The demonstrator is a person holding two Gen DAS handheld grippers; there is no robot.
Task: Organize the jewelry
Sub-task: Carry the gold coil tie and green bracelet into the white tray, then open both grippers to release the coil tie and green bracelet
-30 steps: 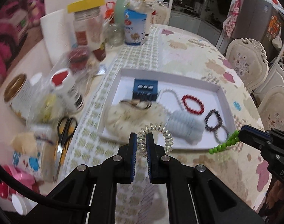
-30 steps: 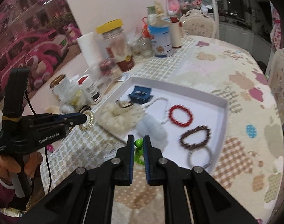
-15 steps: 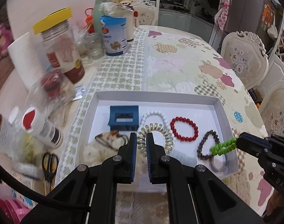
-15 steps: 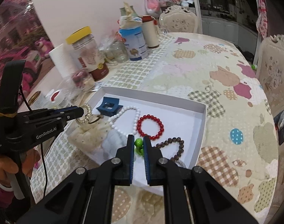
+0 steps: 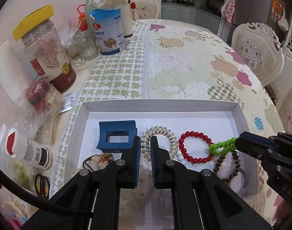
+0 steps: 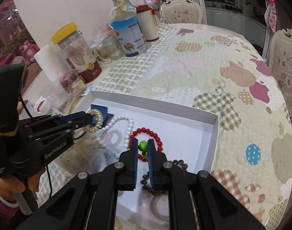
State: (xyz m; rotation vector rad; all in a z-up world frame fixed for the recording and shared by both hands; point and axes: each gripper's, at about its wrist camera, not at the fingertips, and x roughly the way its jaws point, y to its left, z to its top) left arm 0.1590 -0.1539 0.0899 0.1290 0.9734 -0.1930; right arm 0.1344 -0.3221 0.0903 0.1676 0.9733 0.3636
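Note:
My left gripper (image 5: 145, 140) is shut on a clear spiral hair tie (image 5: 166, 134), held just over the white tray (image 5: 159, 107). The right gripper (image 6: 142, 145) is shut on a green bead bracelet (image 6: 142, 146), which also shows hanging from its tip as the green bracelet (image 5: 221, 146) in the left wrist view. Inside the tray lie a blue hair claw (image 5: 117, 136), a red bead bracelet (image 5: 195, 147), a white bead strand (image 6: 121, 122) and a dark brown bead bracelet (image 5: 232, 164). A cream scrunchie (image 5: 99, 158) lies under the left gripper.
Along the left stand a yellow-lidded jar (image 5: 44, 51), a paper towel roll (image 5: 9, 71), a blue camel tin (image 5: 109, 34) and small bottles. Scissors (image 5: 42, 184) lie at the near left. Chairs (image 5: 259, 49) ring the far right. A hand (image 6: 13, 184) grips the left tool.
Both grippers moved forward and down over the tray, carrying the spiral hair tie and the green bracelet. The tray contents now sit directly beneath them.

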